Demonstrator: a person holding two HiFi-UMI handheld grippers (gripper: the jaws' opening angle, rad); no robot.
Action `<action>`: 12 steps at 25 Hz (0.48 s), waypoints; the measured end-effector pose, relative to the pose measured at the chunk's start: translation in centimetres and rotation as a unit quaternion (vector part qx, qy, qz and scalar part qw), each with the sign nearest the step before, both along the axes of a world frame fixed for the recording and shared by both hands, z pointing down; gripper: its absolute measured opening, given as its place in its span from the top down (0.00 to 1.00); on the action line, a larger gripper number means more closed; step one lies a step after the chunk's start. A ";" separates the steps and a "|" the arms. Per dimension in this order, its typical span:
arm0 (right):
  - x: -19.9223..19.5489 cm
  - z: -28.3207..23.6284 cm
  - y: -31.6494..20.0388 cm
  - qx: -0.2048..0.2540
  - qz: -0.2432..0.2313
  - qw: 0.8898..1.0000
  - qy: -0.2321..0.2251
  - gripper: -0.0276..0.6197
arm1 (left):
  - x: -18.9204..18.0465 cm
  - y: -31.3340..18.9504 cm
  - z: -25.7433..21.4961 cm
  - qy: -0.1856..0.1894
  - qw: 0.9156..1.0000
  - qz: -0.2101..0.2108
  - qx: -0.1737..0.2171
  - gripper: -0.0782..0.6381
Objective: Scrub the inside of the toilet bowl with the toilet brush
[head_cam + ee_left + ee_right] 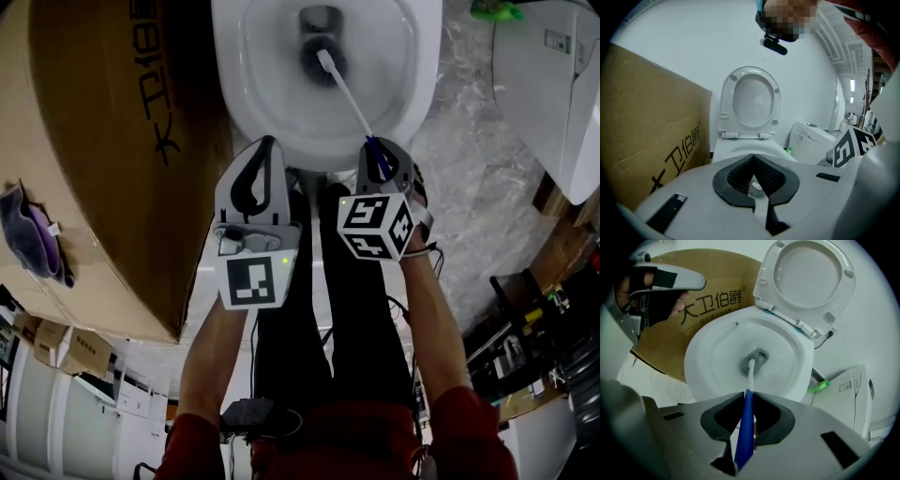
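Observation:
The white toilet bowl [281, 112] fills the top of the head view, its seat lid [811, 277] raised. A toilet brush with a white shaft [345, 94] and blue handle [746, 427] reaches down to the drain, where its dark bristle head [751, 363] rests. My right gripper [382, 159] is shut on the blue handle, just in front of the bowl's near rim. My left gripper [255, 178] hovers beside it to the left, jaws closed together with nothing between them, pointing over the rim [745, 150].
A big brown cardboard box [103, 159] stands tight against the toilet's left side. A second white toilet unit [553, 84] sits to the right, with a green object [497, 11] on the floor between. My legs stand behind the grippers.

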State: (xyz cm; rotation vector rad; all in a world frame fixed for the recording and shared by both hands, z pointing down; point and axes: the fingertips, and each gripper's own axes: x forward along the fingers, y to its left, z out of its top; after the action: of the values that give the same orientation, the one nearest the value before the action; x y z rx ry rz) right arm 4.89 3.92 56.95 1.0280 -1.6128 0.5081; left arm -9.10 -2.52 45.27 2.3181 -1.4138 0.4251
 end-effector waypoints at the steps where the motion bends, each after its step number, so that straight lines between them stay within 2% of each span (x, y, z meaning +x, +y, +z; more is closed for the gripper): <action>1: 0.3 0.1 0.1 -0.003 0.000 1.000 0.001 0.86 | 0.1 0.0 0.1 0.000 1.000 0.001 -0.001 0.87; 12: 3.4 -0.4 -2.2 0.021 0.030 0.999 0.014 0.86 | 1.4 -0.7 0.1 -0.003 1.000 0.005 -0.001 0.87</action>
State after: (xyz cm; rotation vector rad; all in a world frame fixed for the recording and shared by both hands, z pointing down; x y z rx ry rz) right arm 8.29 1.74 56.60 1.1129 -1.5769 0.5007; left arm -7.70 -3.19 45.36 2.3248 -1.4035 0.4358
